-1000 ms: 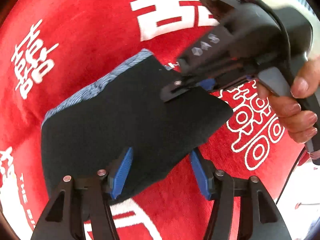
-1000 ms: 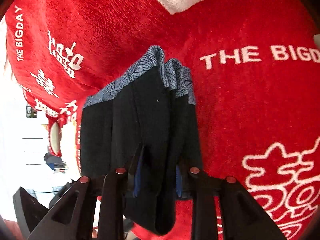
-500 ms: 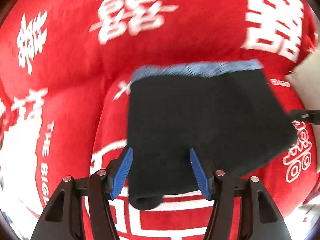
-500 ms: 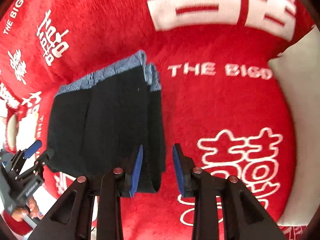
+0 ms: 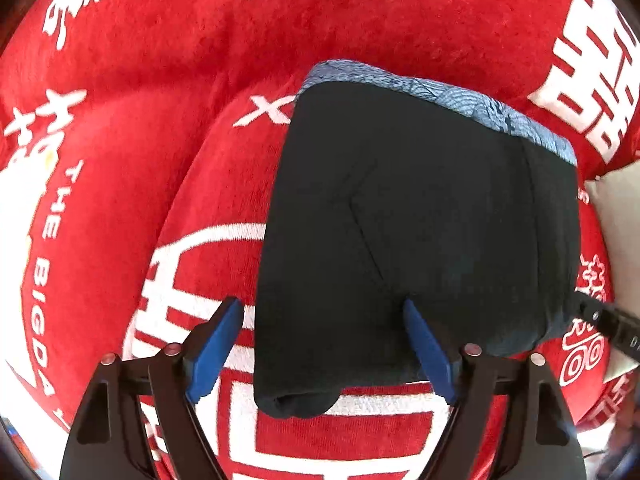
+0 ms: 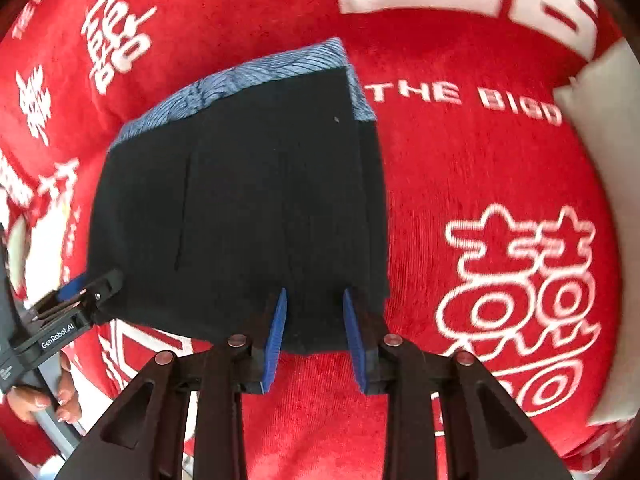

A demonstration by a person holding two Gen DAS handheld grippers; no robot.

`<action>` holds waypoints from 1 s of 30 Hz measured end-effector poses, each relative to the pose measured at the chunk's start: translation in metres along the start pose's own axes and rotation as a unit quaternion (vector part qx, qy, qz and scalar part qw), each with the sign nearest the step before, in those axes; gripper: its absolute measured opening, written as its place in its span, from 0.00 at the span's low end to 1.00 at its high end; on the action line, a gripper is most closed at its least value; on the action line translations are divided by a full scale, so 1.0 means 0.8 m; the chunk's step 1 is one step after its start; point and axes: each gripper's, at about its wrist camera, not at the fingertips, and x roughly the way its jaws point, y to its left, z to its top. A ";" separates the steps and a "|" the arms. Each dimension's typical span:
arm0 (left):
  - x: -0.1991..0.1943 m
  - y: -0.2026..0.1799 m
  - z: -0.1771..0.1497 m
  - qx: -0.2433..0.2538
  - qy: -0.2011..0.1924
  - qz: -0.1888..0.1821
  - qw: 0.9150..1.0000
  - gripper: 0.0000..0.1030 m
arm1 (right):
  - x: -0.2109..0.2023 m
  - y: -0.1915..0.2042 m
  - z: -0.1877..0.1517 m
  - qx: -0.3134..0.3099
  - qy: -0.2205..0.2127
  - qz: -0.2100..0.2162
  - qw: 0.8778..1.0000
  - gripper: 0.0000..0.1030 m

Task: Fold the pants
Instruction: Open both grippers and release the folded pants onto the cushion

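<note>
Lying flat now, the pants (image 5: 420, 232) rest folded on the red blanket (image 5: 160, 80), left gripper (image 5: 324, 344) spread wide around their edge. Right view: right gripper (image 6: 314, 332) has let go (jaws parted); fold looks finished.

The folded pants (image 5: 420, 232) lie flat on the blanket (image 5: 160, 120), waistband (image 5: 440, 92) at the far edge. The left gripper (image 5: 324, 344) sits at the near edge, its fingers (image 5: 216, 344) straddling the near left corner. The right gripper (image 6: 314, 336) straddles the near right corner. A pillow (image 6: 600, 160) lies to the right.
</note>
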 end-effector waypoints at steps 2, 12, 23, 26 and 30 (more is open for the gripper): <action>0.001 -0.001 0.003 -0.001 0.002 -0.001 1.000 0.81 | 0.000 0.001 0.001 -0.003 0.003 -0.003 1.000 0.31; 0.000 -0.002 0.007 0.010 0.013 0.016 1.000 0.81 | 0.005 0.011 0.005 -0.013 0.007 -0.015 1.000 0.32; 0.002 0.000 0.009 0.015 0.019 0.024 0.999 0.86 | 0.007 0.011 0.007 -0.012 0.006 -0.012 1.000 0.33; 0.003 0.001 0.010 0.017 0.020 0.024 0.999 0.86 | 0.004 0.005 0.006 -0.010 0.004 -0.011 1.000 0.33; 0.003 0.002 0.014 0.018 0.023 0.030 0.999 0.92 | 0.002 0.003 0.006 -0.004 0.006 -0.012 1.000 0.35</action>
